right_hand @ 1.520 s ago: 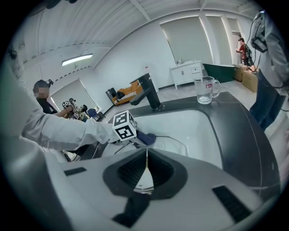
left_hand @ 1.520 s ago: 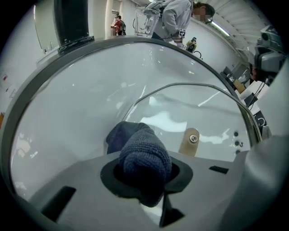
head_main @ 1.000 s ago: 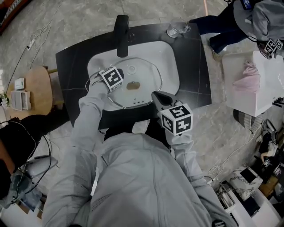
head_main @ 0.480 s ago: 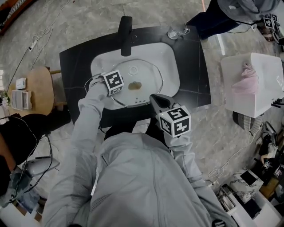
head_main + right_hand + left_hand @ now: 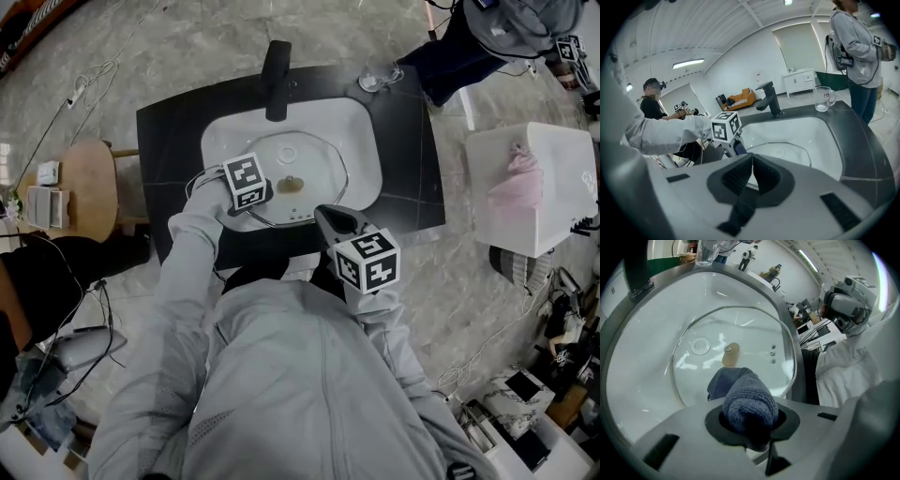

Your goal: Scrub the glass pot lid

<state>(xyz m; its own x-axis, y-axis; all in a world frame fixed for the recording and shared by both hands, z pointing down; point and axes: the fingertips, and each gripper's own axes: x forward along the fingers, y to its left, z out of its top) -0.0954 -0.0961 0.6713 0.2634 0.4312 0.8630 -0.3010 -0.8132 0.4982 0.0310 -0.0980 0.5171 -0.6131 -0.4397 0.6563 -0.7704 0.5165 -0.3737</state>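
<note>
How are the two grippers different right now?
The left gripper grips a blue cloth; the right gripper grips nothing. The left gripper is over the lid in the sink; the right gripper is back at the counter's front edge. Both are shut.

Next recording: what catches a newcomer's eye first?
The glass pot lid lies in the white sink, a brown knob at its middle. The left claw holds a dark blue knitted cloth over the lid's near edge; the right claw hangs shut and empty at the counter's front.
</note>
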